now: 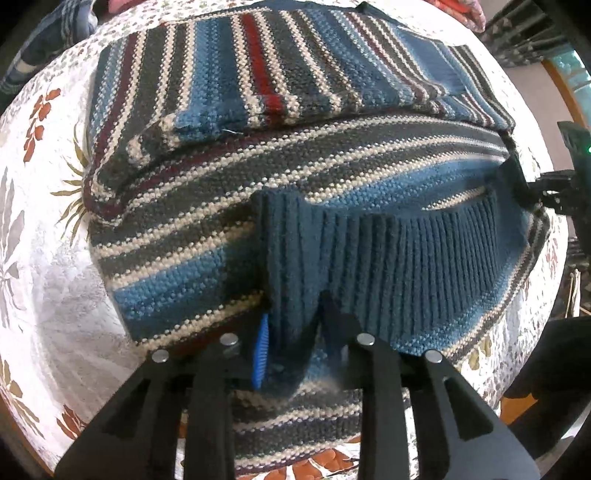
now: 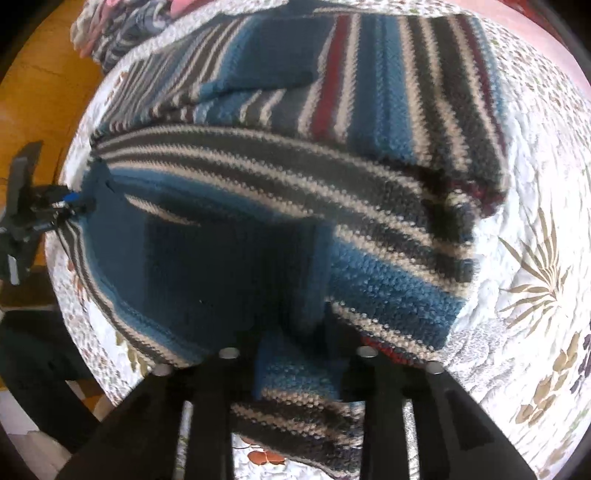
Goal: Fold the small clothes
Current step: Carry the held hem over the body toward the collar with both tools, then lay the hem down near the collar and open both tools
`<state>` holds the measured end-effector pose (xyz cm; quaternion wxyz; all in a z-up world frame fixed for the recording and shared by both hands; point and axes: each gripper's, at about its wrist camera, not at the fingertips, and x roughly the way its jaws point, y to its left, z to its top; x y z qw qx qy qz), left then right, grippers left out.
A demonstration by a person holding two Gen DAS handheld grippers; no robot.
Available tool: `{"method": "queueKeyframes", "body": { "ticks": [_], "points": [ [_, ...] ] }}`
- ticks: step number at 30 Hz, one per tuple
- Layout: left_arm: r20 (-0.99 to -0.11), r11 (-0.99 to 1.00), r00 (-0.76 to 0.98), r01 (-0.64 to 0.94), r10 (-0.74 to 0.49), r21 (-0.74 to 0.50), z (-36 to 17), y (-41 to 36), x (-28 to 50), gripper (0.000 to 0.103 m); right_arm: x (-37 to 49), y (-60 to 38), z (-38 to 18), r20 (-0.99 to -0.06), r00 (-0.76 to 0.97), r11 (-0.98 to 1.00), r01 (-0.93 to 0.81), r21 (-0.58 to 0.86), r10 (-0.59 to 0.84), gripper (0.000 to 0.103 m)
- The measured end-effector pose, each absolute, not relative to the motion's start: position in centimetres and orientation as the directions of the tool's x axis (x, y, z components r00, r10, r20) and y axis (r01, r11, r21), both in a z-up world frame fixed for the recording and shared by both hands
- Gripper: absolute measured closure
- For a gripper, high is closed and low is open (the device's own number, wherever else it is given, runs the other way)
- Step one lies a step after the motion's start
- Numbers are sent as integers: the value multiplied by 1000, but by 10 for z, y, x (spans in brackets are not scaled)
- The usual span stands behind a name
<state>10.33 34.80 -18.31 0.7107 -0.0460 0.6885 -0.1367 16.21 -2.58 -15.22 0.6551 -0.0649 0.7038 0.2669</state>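
Observation:
A knitted sweater with blue, grey, cream and red stripes lies on a floral bedspread, a sleeve folded across its far part. Its dark teal ribbed hem is lifted and doubled back over the body. My left gripper is shut on one end of that hem. In the same view my right gripper pinches the other end at the right edge. In the right wrist view the sweater fills the middle. There my right gripper is shut on the teal hem fabric, and the left gripper holds the far left corner.
A pile of other clothes sits at the far edge of the bed. Wooden floor shows beyond the bed's left side in the right wrist view. A dark sleeve is near the bed's right edge.

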Motion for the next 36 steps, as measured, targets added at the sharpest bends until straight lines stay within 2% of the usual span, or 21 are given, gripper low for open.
{"method": "queueKeyframes", "body": {
  "ticks": [2,4,5,6,11,21,28,36],
  "points": [
    [-969,960,19,139,-247,-242,-183,347,100,76,159,-19,-153,-963,-128,843,-465,270,238,70],
    [-972,962,24,151,-234,-228,-182,342,102,80,157,-17,-151,-964,-124,838,-477,265,234,78],
    [-970,960,26,154,-240,-234,-181,341,102,87,158,-17,-150,-965,-119,838,-479,263,235,86],
    [-968,957,28,157,-250,-243,-178,340,102,88,158,-16,-148,-965,-114,837,-480,263,237,92],
    [-958,949,78,180,-275,-258,-155,339,100,90,163,-30,-120,-945,-52,835,-454,311,323,93],
    [-871,924,309,162,-381,-347,-80,352,111,91,172,-63,-52,-873,115,815,-432,385,474,93],
    [-830,939,448,82,-333,-333,-52,374,137,91,203,-74,-14,-813,241,826,-364,430,529,93],
    [-819,963,521,26,-241,-267,-45,389,188,91,268,-50,-6,-828,299,865,-333,375,474,93]
  ]
}}
